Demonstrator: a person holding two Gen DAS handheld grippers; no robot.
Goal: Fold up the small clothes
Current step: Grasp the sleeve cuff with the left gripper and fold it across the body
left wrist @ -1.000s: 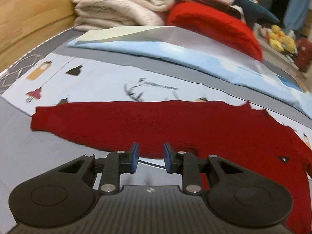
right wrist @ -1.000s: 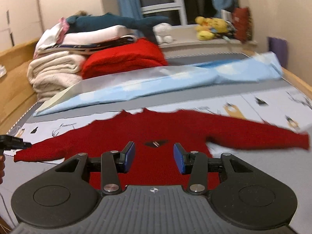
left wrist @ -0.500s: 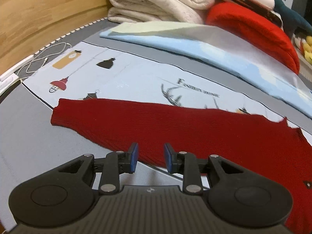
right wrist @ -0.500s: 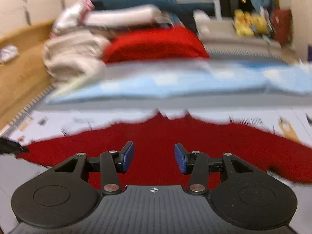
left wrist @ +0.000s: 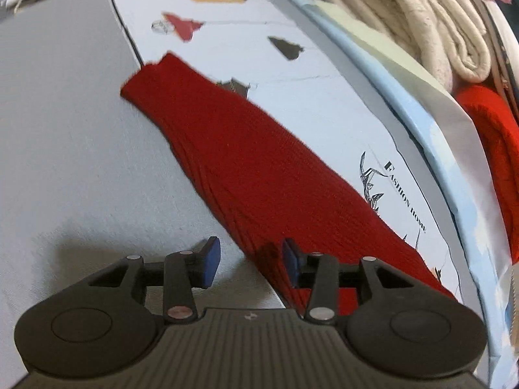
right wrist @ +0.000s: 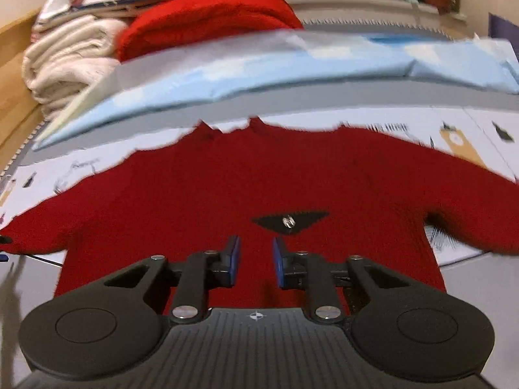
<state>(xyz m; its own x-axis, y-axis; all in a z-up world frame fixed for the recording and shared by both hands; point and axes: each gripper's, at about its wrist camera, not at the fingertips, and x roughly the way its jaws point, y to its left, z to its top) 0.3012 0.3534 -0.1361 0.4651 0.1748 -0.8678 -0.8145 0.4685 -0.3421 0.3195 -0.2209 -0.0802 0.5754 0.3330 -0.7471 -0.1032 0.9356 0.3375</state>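
A small dark red knit sweater (right wrist: 259,188) lies spread flat on the bed, with a black triangular badge (right wrist: 290,222) on its chest. In the left wrist view its left sleeve (left wrist: 246,162) runs diagonally from the cuff at upper left to lower right. My left gripper (left wrist: 249,259) is open and low over the sleeve's near edge, its right finger above the knit. My right gripper (right wrist: 256,261) is open and empty just above the sweater's body, below the badge.
A printed pale sheet (left wrist: 292,64) and grey cover (left wrist: 65,162) lie under the sweater. A light blue pillow (right wrist: 259,71), folded cream blankets (right wrist: 65,64) and a bright red blanket (right wrist: 207,22) sit behind. A wooden bed frame (right wrist: 13,97) runs along the left.
My left gripper swung left and dropped down to the sleeve, its jaws opening wider. My right gripper moved closer over the sweater's chest, its jaws a little narrower.
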